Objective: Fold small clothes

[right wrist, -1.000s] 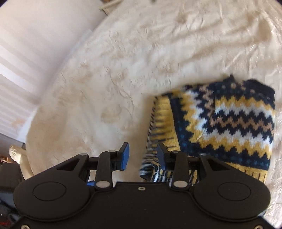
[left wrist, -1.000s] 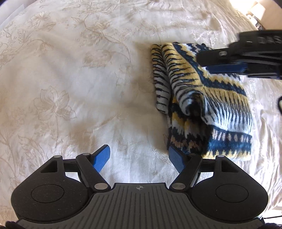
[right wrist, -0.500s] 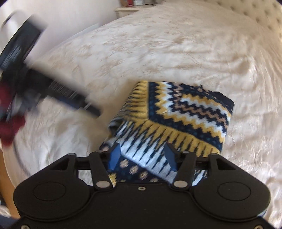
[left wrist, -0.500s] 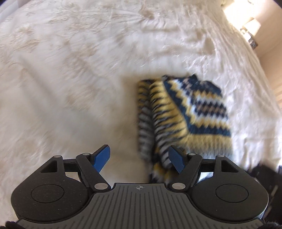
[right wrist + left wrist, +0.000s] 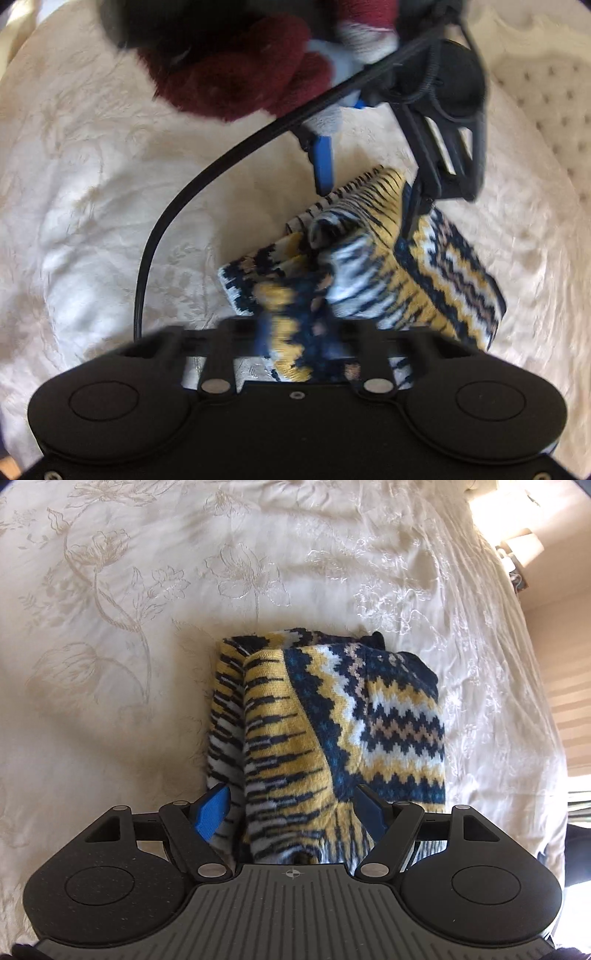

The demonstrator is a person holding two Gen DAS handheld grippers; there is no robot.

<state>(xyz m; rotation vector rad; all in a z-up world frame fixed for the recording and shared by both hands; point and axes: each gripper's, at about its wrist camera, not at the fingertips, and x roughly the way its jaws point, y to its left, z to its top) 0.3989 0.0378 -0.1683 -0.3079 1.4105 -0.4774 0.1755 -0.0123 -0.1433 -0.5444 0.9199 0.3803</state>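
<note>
While the folded knit sweater [image 5: 332, 731] lies at frame center on the cream embroidered bedspread [image 5: 129, 627], the left gripper [image 5: 295, 808] straddles its near edge, the 2 blue pads [image 5: 212, 808] standing apart without pressing the fabric. Seen from the right wrist, the right gripper [image 5: 299, 343] has its jaws closing on a bunched fold of the sweater [image 5: 388, 266] at lower center. Across the upper frame, a hand in a maroon glove [image 5: 240, 70] holds the left gripper [image 5: 369, 177], with a black cable [image 5: 155, 236] curving down at left.
</note>
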